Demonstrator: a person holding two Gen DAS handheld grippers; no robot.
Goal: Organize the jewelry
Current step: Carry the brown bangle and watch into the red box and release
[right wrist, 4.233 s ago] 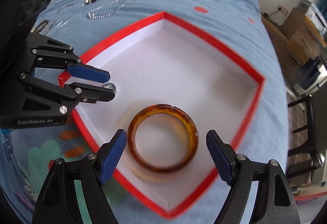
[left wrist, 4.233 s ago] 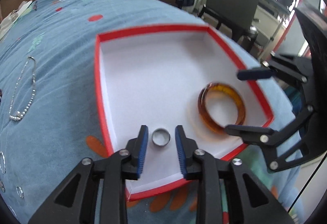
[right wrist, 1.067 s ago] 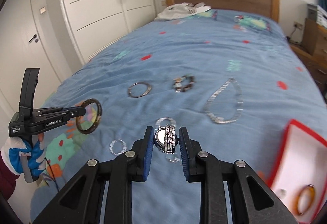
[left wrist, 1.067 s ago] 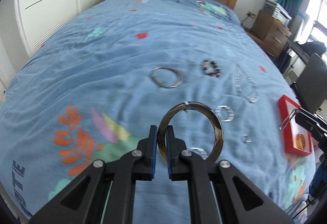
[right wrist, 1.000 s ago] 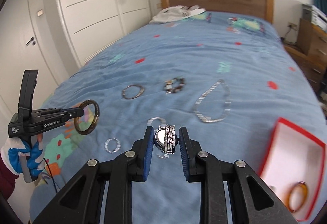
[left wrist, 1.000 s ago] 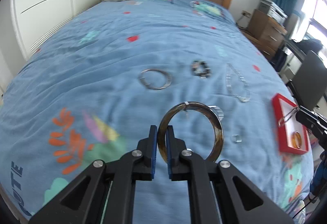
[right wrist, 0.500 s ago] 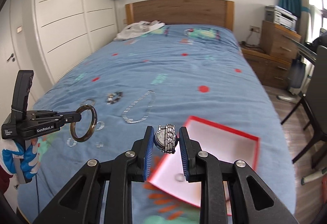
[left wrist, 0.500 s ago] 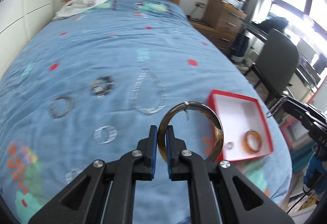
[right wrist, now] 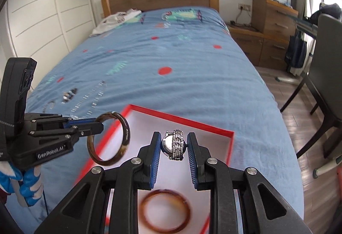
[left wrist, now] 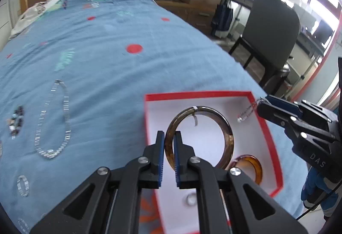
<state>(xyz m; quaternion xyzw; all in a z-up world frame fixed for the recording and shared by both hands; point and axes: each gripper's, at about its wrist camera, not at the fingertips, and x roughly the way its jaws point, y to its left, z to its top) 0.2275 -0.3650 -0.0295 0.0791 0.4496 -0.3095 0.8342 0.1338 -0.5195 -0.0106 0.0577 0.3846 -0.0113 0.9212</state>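
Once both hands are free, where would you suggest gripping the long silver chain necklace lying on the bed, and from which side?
Judging by its pose, take the silver chain necklace at its narrow top end, from straight above. It lies flat in a teardrop loop on the blue bedspread, so nothing stands up to pinch from the side. There the two strands run close together, so one pinch across them could catch both.
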